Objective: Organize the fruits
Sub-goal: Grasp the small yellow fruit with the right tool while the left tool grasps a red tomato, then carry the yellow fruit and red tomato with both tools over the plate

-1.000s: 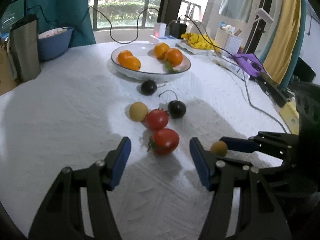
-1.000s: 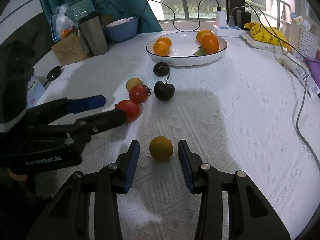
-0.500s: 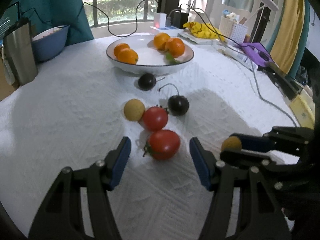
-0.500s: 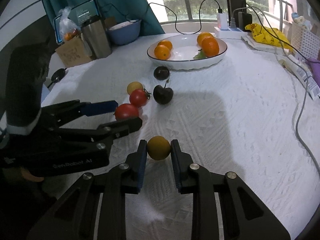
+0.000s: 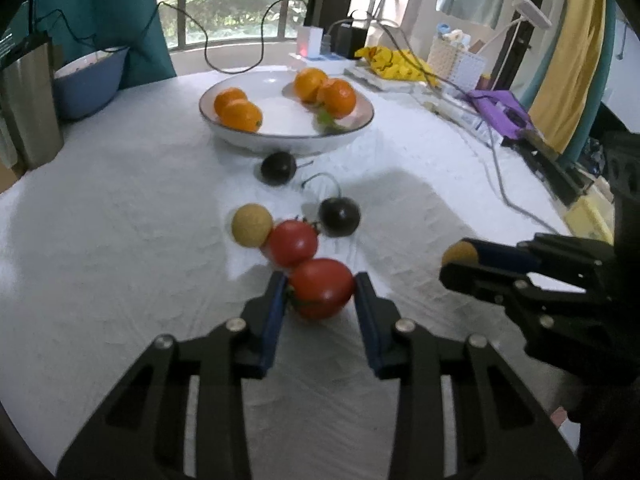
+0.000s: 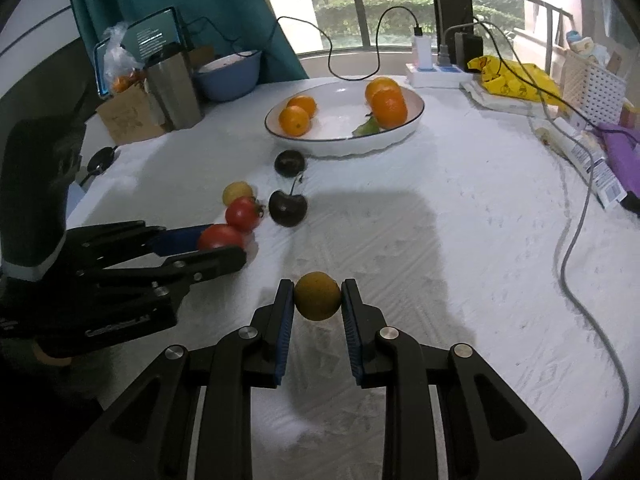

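My left gripper [image 5: 320,292] is shut on a large red tomato [image 5: 322,287] resting on the white tablecloth. My right gripper [image 6: 317,298] is shut on a small yellow-brown fruit [image 6: 317,296] and holds it just above the cloth; it shows at the right of the left wrist view [image 5: 460,254]. A second tomato [image 5: 293,242], a pale yellow fruit [image 5: 252,225] and two dark cherries [image 5: 339,216] [image 5: 278,167] lie ahead of the left gripper. A white bowl [image 5: 236,138] holds several oranges [image 5: 240,114].
A steel cup [image 5: 28,100] and a blue bowl [image 5: 86,80] stand at the back left. Cables [image 6: 576,216], a power strip [image 6: 436,74], a yellow bag [image 6: 516,76] and a white basket [image 6: 592,88] line the right and back.
My left gripper has moved forward and closed on the large tomato. My right gripper has closed on the yellow-brown fruit and lifted it slightly.
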`<state>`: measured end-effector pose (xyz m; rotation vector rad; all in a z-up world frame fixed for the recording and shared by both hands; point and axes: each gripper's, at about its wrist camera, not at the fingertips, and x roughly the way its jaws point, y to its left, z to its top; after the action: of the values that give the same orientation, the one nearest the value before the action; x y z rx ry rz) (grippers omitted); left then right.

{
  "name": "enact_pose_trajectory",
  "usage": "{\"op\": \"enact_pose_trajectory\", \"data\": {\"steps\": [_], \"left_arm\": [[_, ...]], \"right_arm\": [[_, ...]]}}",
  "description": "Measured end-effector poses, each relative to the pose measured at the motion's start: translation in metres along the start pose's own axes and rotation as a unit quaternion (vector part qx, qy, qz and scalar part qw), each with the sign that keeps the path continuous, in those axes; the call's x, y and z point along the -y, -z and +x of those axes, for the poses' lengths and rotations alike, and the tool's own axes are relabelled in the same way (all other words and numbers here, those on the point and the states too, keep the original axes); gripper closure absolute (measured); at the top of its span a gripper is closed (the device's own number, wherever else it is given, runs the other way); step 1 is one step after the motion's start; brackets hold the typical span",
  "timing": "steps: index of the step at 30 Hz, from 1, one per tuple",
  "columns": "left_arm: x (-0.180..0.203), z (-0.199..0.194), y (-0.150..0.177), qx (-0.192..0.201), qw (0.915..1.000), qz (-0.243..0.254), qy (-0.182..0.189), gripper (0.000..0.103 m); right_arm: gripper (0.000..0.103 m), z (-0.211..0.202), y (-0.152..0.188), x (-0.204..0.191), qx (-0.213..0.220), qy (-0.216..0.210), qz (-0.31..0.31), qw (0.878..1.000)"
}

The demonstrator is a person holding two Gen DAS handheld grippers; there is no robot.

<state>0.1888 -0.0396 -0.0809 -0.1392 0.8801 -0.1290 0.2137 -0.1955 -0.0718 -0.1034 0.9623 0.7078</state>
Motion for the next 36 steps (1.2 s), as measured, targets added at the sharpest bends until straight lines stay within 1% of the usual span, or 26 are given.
{"op": "enact_pose_trajectory", "data": {"steps": [6, 11, 20, 27, 33, 36], "left_arm": [[0.001, -0.016, -0.012, 0.026, 0.9994, 0.004, 0.021, 0.068], [-0.003, -0.025, -0.023, 0.039, 0.9989, 0.003, 0.026, 0.068], [-0.010, -0.032, -0.042, 0.055, 0.9981, 0.005, 0.029, 0.067], [-0.017, -0.035, -0.061, 0.073, 0.9970, 0.012, 0.023, 0.068], [-0.024, -0.029, -0.075, 0.088, 0.9959, 0.016, 0.014, 0.067], [-0.028, -0.023, -0.080, 0.087, 0.9960, 0.013, 0.015, 0.067]], "right_arm": [[0.077, -0.004, -0.008, 0.005, 0.008, 0.011, -0.001, 1.000], [0.077, -0.008, -0.023, 0.005, 0.017, 0.019, -0.006, 1.000], [0.077, -0.009, -0.047, 0.005, 0.027, 0.027, -0.014, 0.999], [0.077, -0.008, -0.064, 0.005, 0.031, 0.030, -0.019, 0.999], [0.077, -0.002, -0.076, 0.010, 0.032, 0.032, -0.021, 0.999], [0.077, 0.001, -0.082, 0.012, 0.034, 0.032, -0.021, 0.999]]}}
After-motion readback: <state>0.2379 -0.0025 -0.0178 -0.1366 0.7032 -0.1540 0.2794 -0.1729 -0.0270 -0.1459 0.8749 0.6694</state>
